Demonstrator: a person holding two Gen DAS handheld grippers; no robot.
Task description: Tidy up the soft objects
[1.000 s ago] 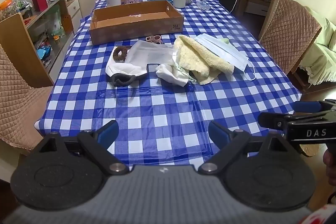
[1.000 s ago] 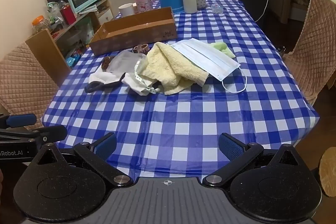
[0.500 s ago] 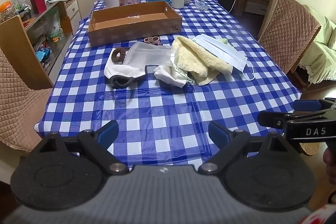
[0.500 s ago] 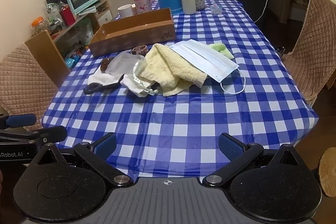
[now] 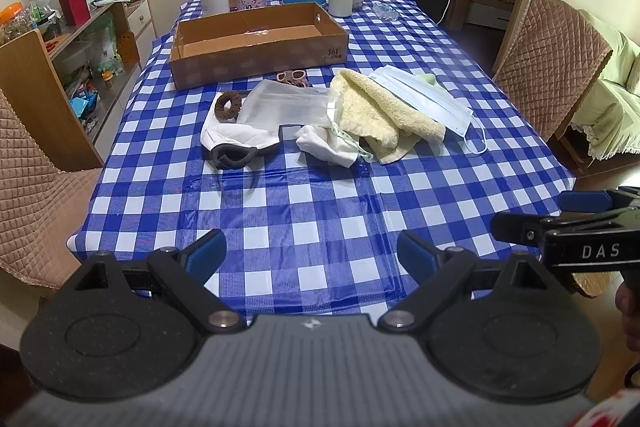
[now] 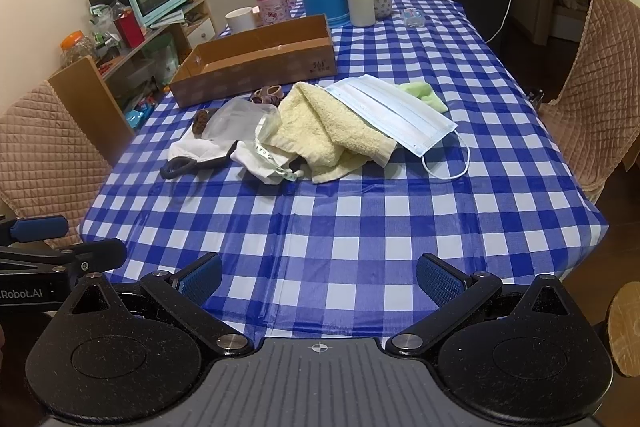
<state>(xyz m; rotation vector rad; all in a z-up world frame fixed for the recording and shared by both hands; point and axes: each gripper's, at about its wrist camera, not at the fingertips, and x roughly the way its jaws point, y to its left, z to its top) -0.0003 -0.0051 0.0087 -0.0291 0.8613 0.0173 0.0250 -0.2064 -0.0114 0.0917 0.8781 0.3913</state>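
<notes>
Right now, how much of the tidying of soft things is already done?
Nothing looks done: the cardboard box holds no soft item. Nothing is in hand: left gripper and right gripper are open at the near table edge. Left to do: towel, face mask, scrunchie and the white cloths.

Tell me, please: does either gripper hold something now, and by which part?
Nothing is held. The left gripper and the right gripper are both open, with only the tablecloth showing between them.

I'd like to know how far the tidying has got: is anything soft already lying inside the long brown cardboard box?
No: the long brown cardboard box shows only its bare floor, while the pale yellow terry towel lies on the table.
</notes>
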